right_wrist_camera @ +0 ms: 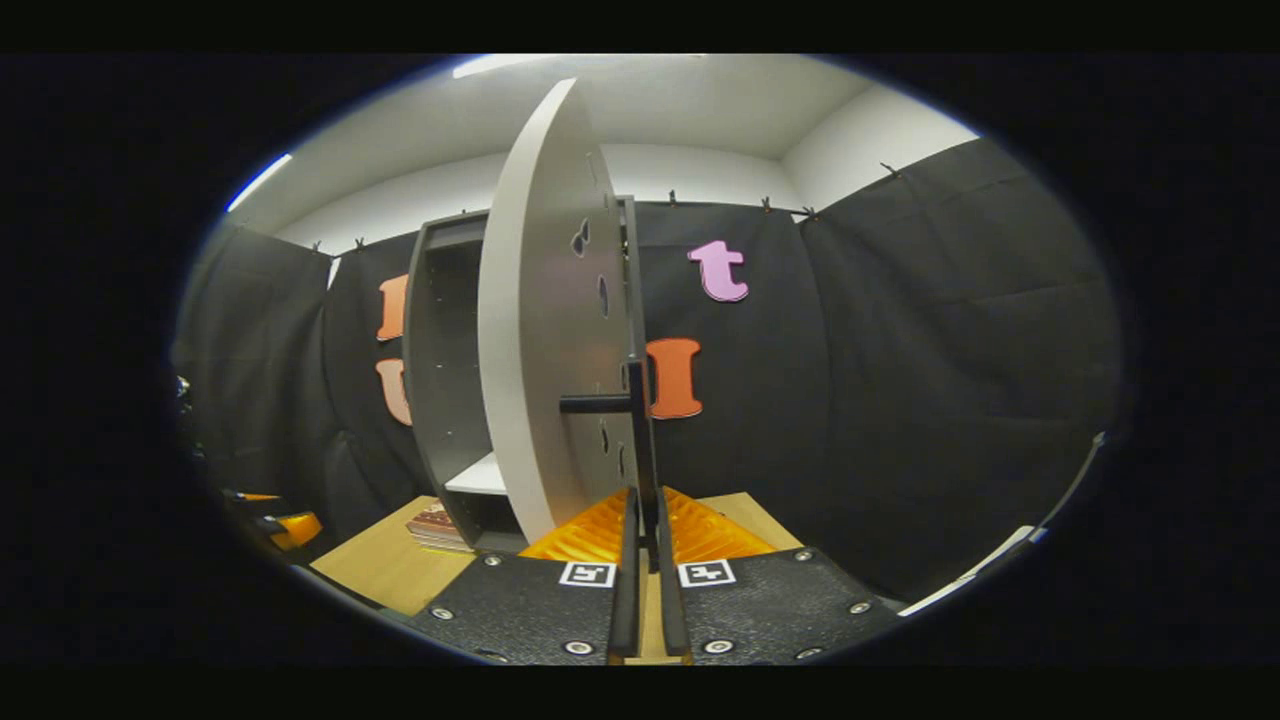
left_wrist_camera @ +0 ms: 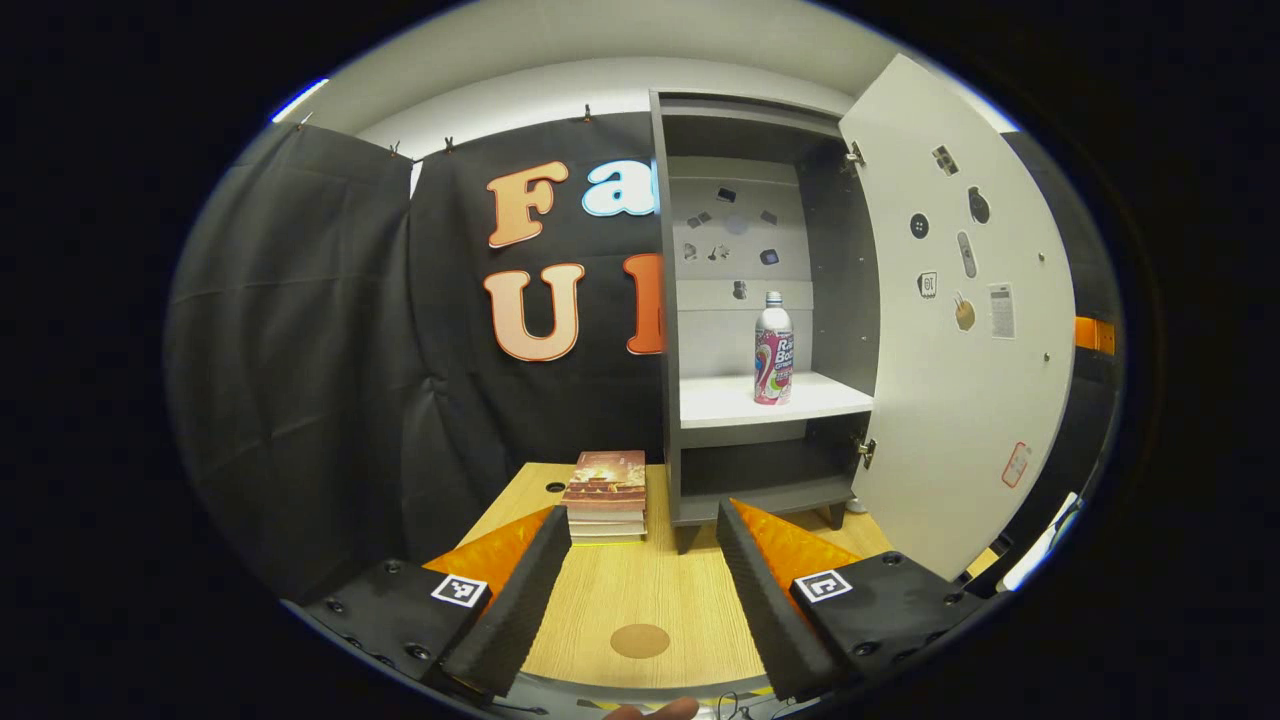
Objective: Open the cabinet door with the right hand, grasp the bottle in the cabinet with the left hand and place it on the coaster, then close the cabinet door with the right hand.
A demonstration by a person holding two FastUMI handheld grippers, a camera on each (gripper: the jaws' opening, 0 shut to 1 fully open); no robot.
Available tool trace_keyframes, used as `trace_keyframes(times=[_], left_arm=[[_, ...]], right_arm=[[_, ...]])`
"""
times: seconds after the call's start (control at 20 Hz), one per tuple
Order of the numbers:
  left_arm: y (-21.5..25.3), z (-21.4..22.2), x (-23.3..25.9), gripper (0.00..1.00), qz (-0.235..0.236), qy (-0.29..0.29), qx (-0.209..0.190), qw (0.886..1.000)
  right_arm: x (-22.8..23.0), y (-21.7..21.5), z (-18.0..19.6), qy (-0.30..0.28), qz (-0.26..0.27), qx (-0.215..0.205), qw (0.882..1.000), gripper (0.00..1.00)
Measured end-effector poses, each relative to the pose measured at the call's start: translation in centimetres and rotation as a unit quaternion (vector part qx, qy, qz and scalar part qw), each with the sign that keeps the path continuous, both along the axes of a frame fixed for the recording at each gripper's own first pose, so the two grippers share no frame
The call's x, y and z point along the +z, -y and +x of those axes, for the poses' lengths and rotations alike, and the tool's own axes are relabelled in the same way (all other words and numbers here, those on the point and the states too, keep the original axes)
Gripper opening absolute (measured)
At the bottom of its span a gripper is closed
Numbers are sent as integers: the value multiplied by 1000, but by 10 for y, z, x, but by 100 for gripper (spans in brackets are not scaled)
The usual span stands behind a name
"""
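Observation:
The grey cabinet stands open, its white door swung out to the right. A white and pink bottle stands upright on the white shelf inside. On the wooden table, a round brown coaster lies near the front edge. My left gripper is open above the table, well short of the cabinet, with nothing between its fingers. In the right gripper view the door shows almost edge-on. My right gripper is shut on its black handle.
A stack of books lies on the table left of the cabinet's foot. Black cloth walls surround the booth. Stickers dot the door's inner face and the cabinet's back. The other gripper shows low at the far left of the right gripper view.

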State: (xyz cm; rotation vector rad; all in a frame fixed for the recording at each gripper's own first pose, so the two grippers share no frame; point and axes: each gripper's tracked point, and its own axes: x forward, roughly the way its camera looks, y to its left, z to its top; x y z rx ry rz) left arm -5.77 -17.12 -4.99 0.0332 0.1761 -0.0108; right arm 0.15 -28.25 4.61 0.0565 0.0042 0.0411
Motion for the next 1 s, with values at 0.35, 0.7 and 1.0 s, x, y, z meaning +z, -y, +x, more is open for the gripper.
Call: trace_keyframes(times=[0.35,0.7,1.0], left_arm=[[16,-10,1,96,4,-2,3,1000],[24,-21,14,96,3,9,1,1000],[38,-6,19,96,-3,11,-14,1000]], right_arm=[[-2,29,4,-7,1,35,999,0],[-9,31,-2,-20,-2,39,999,7],[16,23,-48,13,-13,21,1000,13]])
